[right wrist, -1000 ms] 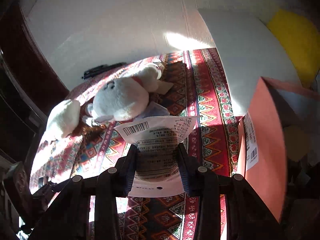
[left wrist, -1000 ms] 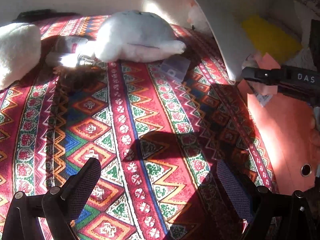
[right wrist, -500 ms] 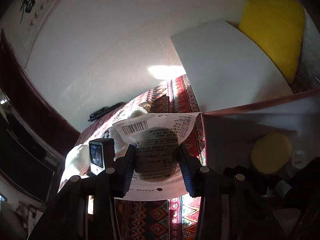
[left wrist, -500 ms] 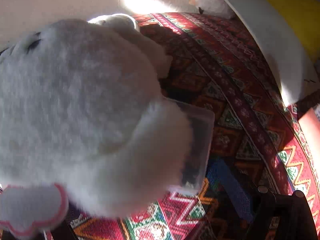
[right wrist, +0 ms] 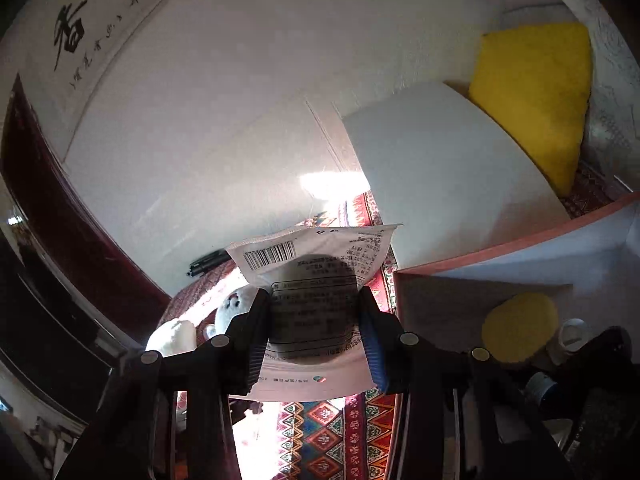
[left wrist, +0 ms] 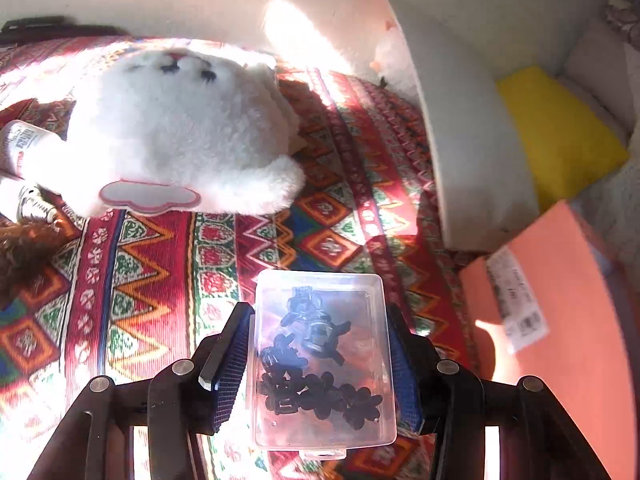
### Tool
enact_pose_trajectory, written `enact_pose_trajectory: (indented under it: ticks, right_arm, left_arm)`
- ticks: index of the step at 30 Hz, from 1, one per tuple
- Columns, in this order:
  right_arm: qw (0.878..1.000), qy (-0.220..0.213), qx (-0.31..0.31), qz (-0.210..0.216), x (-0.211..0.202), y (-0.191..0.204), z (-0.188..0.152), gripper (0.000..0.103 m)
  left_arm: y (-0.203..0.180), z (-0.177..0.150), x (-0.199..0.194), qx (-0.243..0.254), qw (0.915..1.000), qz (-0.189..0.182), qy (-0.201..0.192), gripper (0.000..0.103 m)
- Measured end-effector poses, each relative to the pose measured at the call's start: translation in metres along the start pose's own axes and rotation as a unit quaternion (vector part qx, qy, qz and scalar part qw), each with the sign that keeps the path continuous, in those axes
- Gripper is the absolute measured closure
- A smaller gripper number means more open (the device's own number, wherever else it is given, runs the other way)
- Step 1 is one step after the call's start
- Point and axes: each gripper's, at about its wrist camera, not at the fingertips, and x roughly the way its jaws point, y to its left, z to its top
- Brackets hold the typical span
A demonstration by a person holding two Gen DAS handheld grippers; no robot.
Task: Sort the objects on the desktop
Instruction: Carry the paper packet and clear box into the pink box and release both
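My left gripper point(left wrist: 320, 360) is shut on a clear plastic box point(left wrist: 324, 356) that holds small black parts, held above the patterned cloth point(left wrist: 160, 288). A white plush toy point(left wrist: 180, 128) lies beyond it on the cloth. My right gripper point(right wrist: 316, 332) is shut on a white printed packet point(right wrist: 316, 280) with a barcode, raised beside the open orange box point(right wrist: 500, 256). Inside that box sit a yellow round object point(right wrist: 520, 326) and a small white cup point(right wrist: 570, 334). The same orange box point(left wrist: 560, 320) appears at the right of the left wrist view.
A white tube point(left wrist: 22, 146) and a brown furry item point(left wrist: 24, 248) lie at the left of the cloth. A white board point(left wrist: 468, 132) leans at the right, with a yellow cushion point(left wrist: 556, 136) behind it. A black pen point(right wrist: 208, 262) rests near the wall.
My left gripper went in beside the plush toy, closed on the clear box and pulled back with it. My right gripper rose with the packet to the orange box's open top.
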Motion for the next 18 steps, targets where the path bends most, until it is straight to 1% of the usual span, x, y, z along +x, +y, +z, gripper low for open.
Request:
enact_pose_trajectory:
  ticks: [2,4,6,9,11,13,16,18]
  right_arm:
    - [1.000,-0.029,0.007,0.003,-0.023,0.004,0.003,0.059]
    - [0.998,-0.064,0.012,0.005,-0.050,0.008,0.007,0.059]
    - [0.995,-0.100,0.014,0.005,-0.080,0.011,0.010,0.059]
    - [0.989,-0.149,0.007,-0.008,-0.125,0.016,0.015,0.059]
    - [0.984,-0.174,0.002,-0.026,-0.152,0.016,0.018,0.059]
    - [0.980,-0.192,0.002,-0.044,-0.173,0.012,0.019,0.058]
    - [0.976,-0.207,0.013,-0.060,-0.200,0.002,0.021,0.058]
    - [0.977,-0.199,0.028,-0.070,-0.200,-0.026,0.020,0.058]
  left_arm:
    - [-0.021,-0.001,-0.033,0.020,0.9992,-0.023,-0.026,0.050]
    - [-0.049,0.000,-0.067,0.045,0.9960,-0.056,-0.052,0.050]
    - [-0.081,0.002,-0.092,0.069,0.9907,-0.093,-0.072,0.050]
    - [-0.137,0.006,-0.116,0.106,0.9800,-0.146,-0.086,0.049]
    - [-0.174,0.004,-0.120,0.131,0.9727,-0.170,-0.088,0.049]
    - [-0.206,0.002,-0.117,0.154,0.9676,-0.181,-0.085,0.049]
    - [-0.242,-0.005,-0.096,0.159,0.9649,-0.199,-0.065,0.049]
    - [-0.263,-0.014,-0.079,0.164,0.9645,-0.200,-0.054,0.049]
